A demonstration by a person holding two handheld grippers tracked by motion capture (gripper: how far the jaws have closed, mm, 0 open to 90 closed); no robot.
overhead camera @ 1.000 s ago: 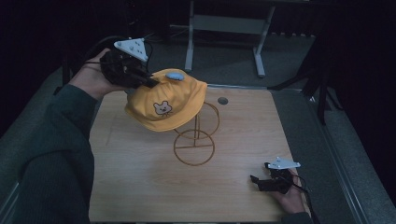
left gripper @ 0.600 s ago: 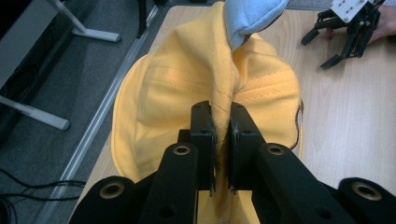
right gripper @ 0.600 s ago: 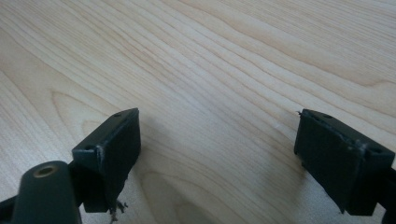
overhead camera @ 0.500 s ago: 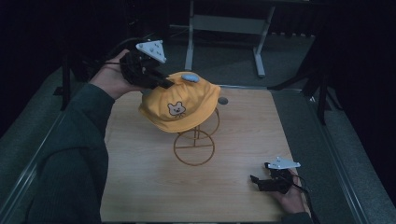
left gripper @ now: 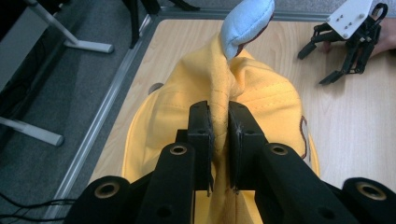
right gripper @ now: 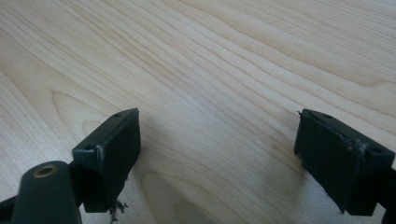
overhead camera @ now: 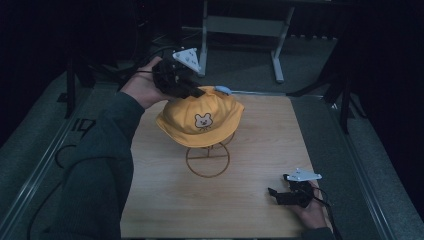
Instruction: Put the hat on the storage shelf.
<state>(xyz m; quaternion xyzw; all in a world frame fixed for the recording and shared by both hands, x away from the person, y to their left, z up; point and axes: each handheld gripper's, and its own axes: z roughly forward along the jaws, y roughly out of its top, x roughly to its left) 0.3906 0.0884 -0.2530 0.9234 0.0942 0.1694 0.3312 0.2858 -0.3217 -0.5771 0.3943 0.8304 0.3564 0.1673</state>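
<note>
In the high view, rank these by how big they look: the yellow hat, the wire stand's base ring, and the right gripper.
1. Yellow hat, pinched by the left gripper, looks largest.
2. Base ring of the wire stand.
3. Right gripper, resting on the table; it sits nearer the camera, yet looks about as wide as the ring, so 2 and 3 are unsure.

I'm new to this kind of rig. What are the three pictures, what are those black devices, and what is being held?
A person works at a wooden table with a hand-held gripper in each hand. The high view looks down from above; the other two views come from cameras riding on each gripper. The left hand-held gripper pinches a fold of a yellow hat, its jaws having just eased open slightly, above a wire stand. The right hand-held gripper rests open on the table, holding nothing.
</note>
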